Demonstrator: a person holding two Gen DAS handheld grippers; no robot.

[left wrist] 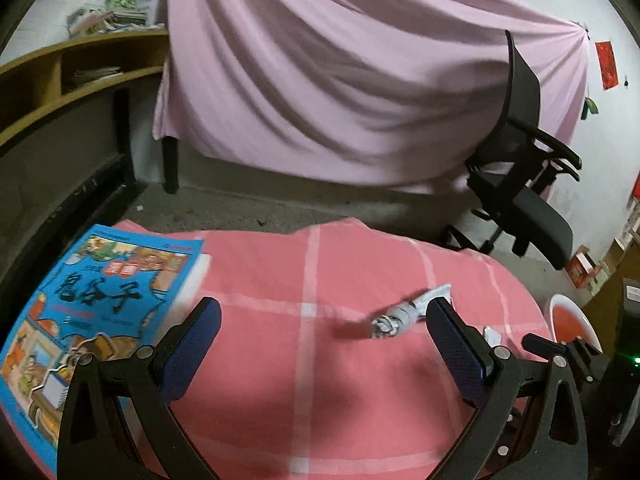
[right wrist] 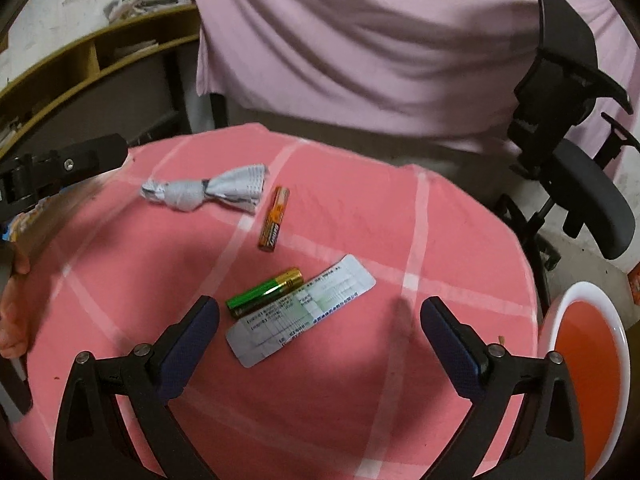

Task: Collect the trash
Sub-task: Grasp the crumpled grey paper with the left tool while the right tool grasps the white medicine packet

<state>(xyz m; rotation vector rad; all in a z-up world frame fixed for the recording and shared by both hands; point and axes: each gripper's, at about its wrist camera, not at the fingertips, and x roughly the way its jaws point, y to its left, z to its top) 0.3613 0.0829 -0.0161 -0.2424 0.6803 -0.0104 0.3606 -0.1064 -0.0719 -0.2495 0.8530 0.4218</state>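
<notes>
Left gripper [left wrist: 323, 322]: your jaws stand wide apart with nothing between them; they hang over the pink checked tablecloth [left wrist: 320, 380].
Right gripper [right wrist: 320, 322]: your jaws are also wide apart and hold nothing; below the gap lies bare cloth and one corner of the paper slip [right wrist: 301, 311].
Twisted paper scrap [right wrist: 208, 193]: it lies on the far left part of the cloth in the right wrist view; in the left wrist view it is just beside your right finger [left wrist: 456, 344], not touching as far as you can see.
Orange battery [right wrist: 274, 219]: it lies alone on the cloth, just right of the twisted scrap and beyond the green one.
Green battery [right wrist: 265, 292]: it lies near the left finger of your right gripper, touching the upper edge of the paper slip.
Paper slip: a white printed strip, flat on the cloth, lying diagonally in front of your right gripper.
Bowl [right wrist: 588, 304]: white outside and orange-red inside, it stands low at the right edge of the table.
Comic book [left wrist: 84, 320]: a blue cover with pictures, lying at the left of the cloth; the left finger [left wrist: 192, 356] of your left gripper covers part of it.
Office chair [right wrist: 576, 148]: black, standing beyond the table on the right.
Pink sheet [left wrist: 340, 80]: it hangs over furniture behind the table.
Wooden shelf [left wrist: 68, 76]: it stands far left, with papers on it.
Your hand [right wrist: 14, 316]: it shows at the left edge of the right wrist view.
</notes>
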